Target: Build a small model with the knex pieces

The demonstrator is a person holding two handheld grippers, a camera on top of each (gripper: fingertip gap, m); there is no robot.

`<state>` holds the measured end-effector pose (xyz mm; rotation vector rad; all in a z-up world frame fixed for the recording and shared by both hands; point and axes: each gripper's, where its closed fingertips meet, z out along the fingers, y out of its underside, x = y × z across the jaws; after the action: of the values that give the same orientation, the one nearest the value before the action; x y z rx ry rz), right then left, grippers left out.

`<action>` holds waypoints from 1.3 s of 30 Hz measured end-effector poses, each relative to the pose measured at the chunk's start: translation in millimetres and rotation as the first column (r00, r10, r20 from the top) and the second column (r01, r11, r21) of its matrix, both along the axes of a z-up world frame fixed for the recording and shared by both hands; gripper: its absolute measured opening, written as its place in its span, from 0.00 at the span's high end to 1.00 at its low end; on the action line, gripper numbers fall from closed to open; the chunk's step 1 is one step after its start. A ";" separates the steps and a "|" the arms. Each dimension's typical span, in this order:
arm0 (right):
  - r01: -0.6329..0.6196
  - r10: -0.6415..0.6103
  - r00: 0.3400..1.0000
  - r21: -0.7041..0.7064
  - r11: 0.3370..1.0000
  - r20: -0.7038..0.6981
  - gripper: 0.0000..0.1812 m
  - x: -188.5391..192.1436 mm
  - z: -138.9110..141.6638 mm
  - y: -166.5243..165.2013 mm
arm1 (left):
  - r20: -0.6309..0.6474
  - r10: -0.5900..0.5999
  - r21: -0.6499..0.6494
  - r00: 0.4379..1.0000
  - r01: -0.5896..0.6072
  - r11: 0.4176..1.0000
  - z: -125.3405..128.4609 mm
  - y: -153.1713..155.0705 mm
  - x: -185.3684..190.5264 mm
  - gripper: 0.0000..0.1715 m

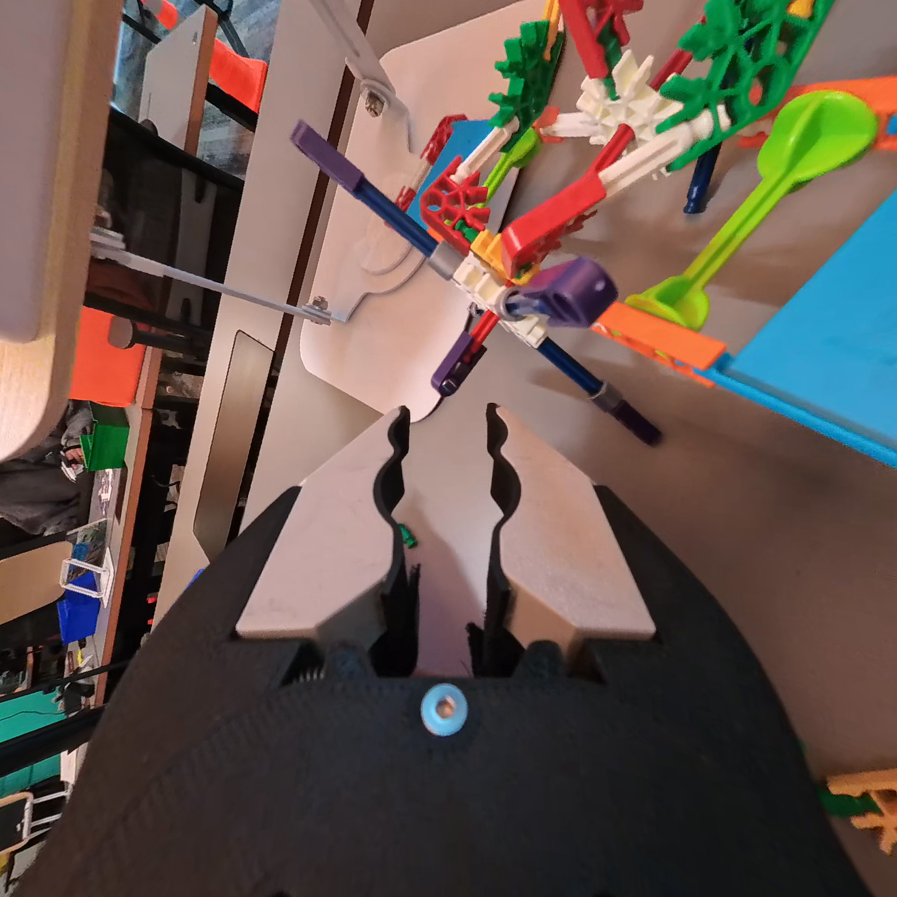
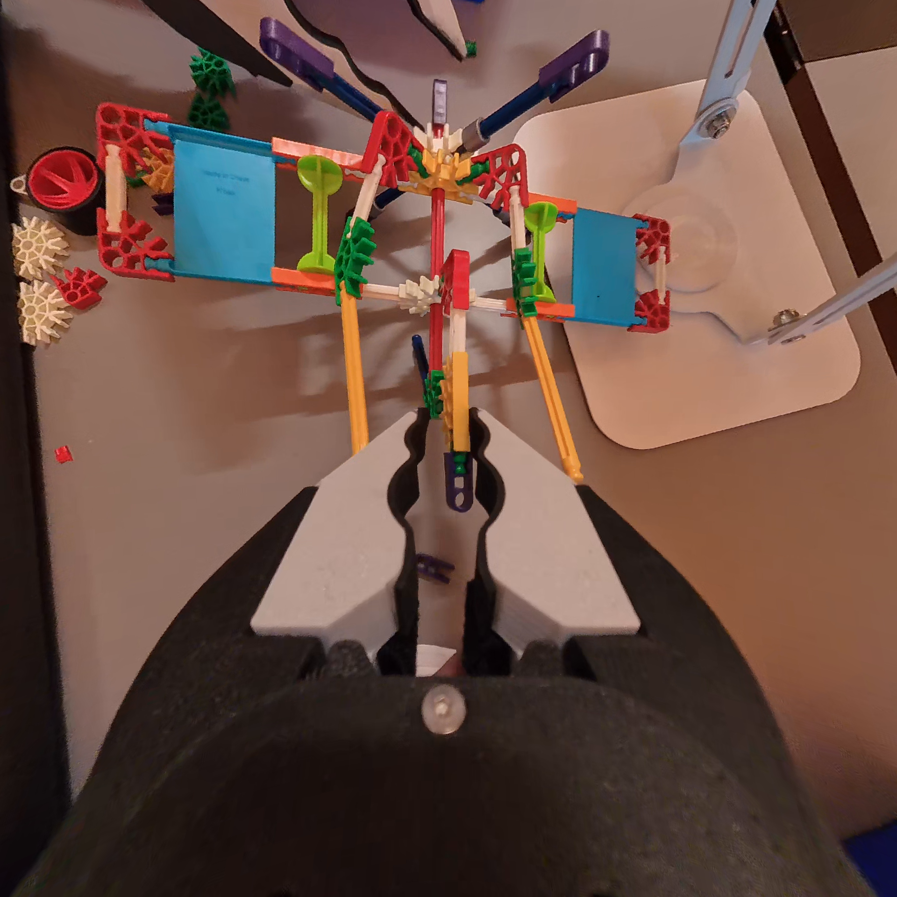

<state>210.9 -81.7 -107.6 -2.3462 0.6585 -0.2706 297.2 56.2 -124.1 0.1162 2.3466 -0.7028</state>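
We see the right gripper (image 2: 447,417) with its jaws clamped on the tail of a toy plane model (image 2: 439,233), gripping the yellow-and-green connector stack (image 2: 454,403) at the rear end of its red spine rod (image 2: 436,252). The model, built of snap-together rods and connectors, stands over the beige counter (image 2: 194,437), its two blue wing panels (image 2: 223,213) spreading out to either side and its purple-tipped propeller blades (image 2: 573,60) fanning out at the far nose. A small purple piece (image 2: 458,485) hangs between the right jaws just behind the held stack. The left gripper (image 1: 446,412) faces the nose of the model from the opposite side; its jaws stand apart with nothing between them, their tips just short of the nearest purple blade tip (image 1: 454,361) of the propeller (image 1: 509,286). We cannot tell whether tip and blade touch. In the right wrist view, loose parts lie on the counter beyond the left wing: a red wheel in a black tyre (image 2: 63,187), two white snowflake connectors (image 2: 41,281), a small red connector (image 2: 80,286) and green connectors (image 2: 211,82). A white flat stand base (image 2: 728,364) with bolted metal arms (image 2: 733,63) lies on the counter under the right wing tip. In the left wrist view, a tan connector (image 1: 869,805) lies at the lower right edge.
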 end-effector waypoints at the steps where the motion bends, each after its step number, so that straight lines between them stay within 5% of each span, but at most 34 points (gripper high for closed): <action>1: 0.006 -0.006 1.000 0.000 1.000 0.006 0.92 1.0 0.5 -1.3 | 0.004 0.000 -0.001 1.000 0.000 1.000 2.2 -0.2 0.6 0.83; 10: 0.099 -0.100 0.987 0.019 0.995 0.124 0.89 21.5 16.4 -11.4 | 0.061 0.019 -0.065 0.998 -0.015 0.998 37.7 1.1 1.1 0.82; 20: 0.170 -0.177 0.835 0.063 0.984 0.521 0.89 35.4 92.4 -11.0 | 0.139 0.039 -0.193 0.990 -0.012 0.981 104.9 19.2 -11.8 0.82; 25: -0.043 0.026 0.848 0.021 0.999 0.529 0.85 -8.8 110.2 62.6 | 0.171 0.084 -0.327 0.982 -0.024 0.945 157.4 57.4 -20.1 0.82; 29: -0.221 0.220 0.865 -0.051 0.974 0.452 0.83 -55.3 93.8 143.2 | 0.172 0.123 -0.413 0.977 -0.042 0.910 187.1 96.7 -25.0 0.81; 34: -0.318 0.313 0.899 -0.036 0.947 0.305 0.74 -96.1 54.2 219.5 | 0.185 0.204 -0.378 0.961 -0.122 0.918 199.7 162.1 -6.7 0.81; 39: -0.280 0.286 0.938 -0.056 0.958 0.197 0.74 -107.3 4.7 257.1 | 0.093 0.260 -0.265 0.961 -0.228 0.937 181.1 218.4 28.6 0.82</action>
<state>103.7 175.5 -102.9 -2.3621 0.2151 -0.3841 325.7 274.7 56.9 -0.2350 2.0837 -0.8353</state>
